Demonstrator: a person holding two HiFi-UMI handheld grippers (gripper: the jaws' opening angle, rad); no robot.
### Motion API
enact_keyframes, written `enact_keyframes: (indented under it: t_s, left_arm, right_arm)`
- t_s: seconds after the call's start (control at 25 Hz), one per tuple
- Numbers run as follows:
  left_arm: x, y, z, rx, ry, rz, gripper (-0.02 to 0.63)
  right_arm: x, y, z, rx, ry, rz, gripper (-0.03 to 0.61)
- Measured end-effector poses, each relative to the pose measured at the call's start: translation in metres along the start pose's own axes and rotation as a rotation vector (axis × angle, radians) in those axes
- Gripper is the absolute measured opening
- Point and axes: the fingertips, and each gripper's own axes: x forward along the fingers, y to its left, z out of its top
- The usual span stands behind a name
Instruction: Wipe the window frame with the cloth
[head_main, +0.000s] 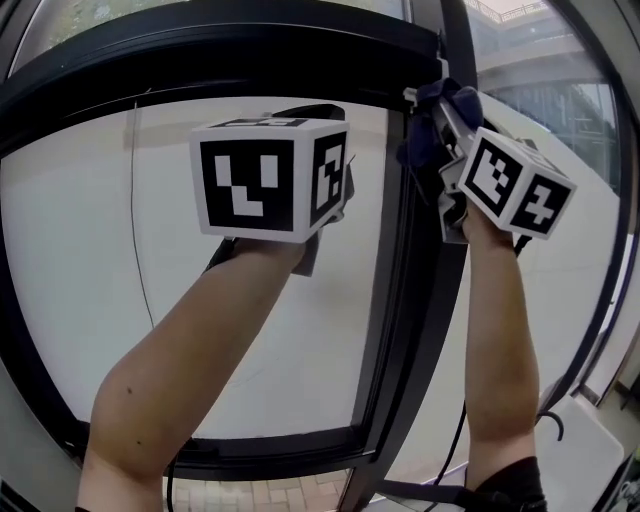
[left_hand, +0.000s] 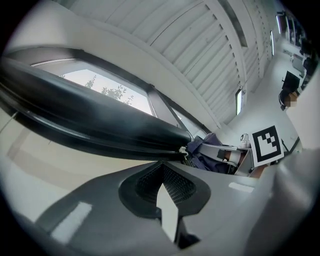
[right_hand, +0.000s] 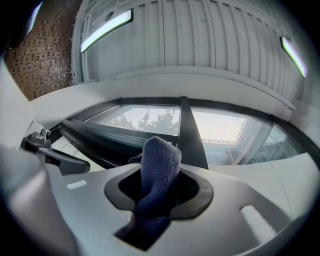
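Two grippers are raised to a black window frame (head_main: 200, 50). In the head view the right gripper (head_main: 437, 108) sits at 1 o'clock, its jaws clamped on a dark blue cloth (head_main: 420, 140). The cloth is pressed against the frame's upright bar (head_main: 400, 300), close to where that bar meets the top rail. The right gripper view shows the hold plainly: both jaws pinch the cloth (right_hand: 159, 160), and its folded end sticks out past the tips toward 12 o'clock. The bar (right_hand: 189, 132) rises just behind it, with trees and sky showing through the glass.

The left gripper (head_main: 310, 112) is near the centre of the head view, slightly toward 11 o'clock. It is in front of the pane and apart from the cloth, and its marker cube (head_main: 262, 180) hides most of it. In the left gripper view its jaws meet tip to tip with nothing between them. There the frame (left_hand: 100, 122) sweeps from 9 o'clock to the centre, just above the tips, and the cloth (left_hand: 207, 157) shows at 3 o'clock. Both bare forearms run down toward 6 and 7 o'clock in the head view.
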Motion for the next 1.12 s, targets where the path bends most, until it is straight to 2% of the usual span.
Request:
enact_keyframes:
  t_s: [0.12, 0.24, 0.44, 0.56, 0.64, 0.8, 0.96, 1.12]
  left_arm:
    - [-0.002, -0.003, -0.013, -0.022, 0.017, -0.001, -0.006]
    - [-0.004, -0.009, -0.026, -0.088, 0.039, -0.033, -0.006]
    - [-0.01, -0.017, -0.041, -0.12, 0.075, -0.052, -0.006]
    - [-0.016, -0.021, -0.041, -0.176, 0.07, -0.084, -0.006]
    - [-0.022, -0.025, -0.041, -0.141, 0.067, -0.084, -0.006]
    - [-0.035, -0.03, -0.043, 0.034, 0.054, -0.079, -0.006]
    - [-0.043, -0.036, -0.063, 0.021, 0.073, -0.13, -0.006]
    - [-0.049, -0.042, -0.087, 0.057, 0.117, -0.175, -0.006]
  right_arm:
    - [-0.007, 0.0, -0.007, 0.017, -0.001, 0.003, 0.13]
    - [-0.014, 0.001, -0.014, 0.034, 0.0, 0.0, 0.13]
    - [-0.026, 0.006, -0.026, 0.013, 0.038, -0.003, 0.13]
    - [-0.031, 0.009, -0.031, -0.005, 0.051, -0.008, 0.13]
    - [-0.036, 0.01, -0.037, -0.012, 0.061, -0.016, 0.13]
    - [-0.046, 0.016, -0.047, -0.004, 0.082, -0.035, 0.13]
    - [-0.057, 0.018, -0.058, -0.029, 0.103, -0.066, 0.13]
    - [-0.065, 0.02, -0.068, -0.047, 0.127, -0.087, 0.13]
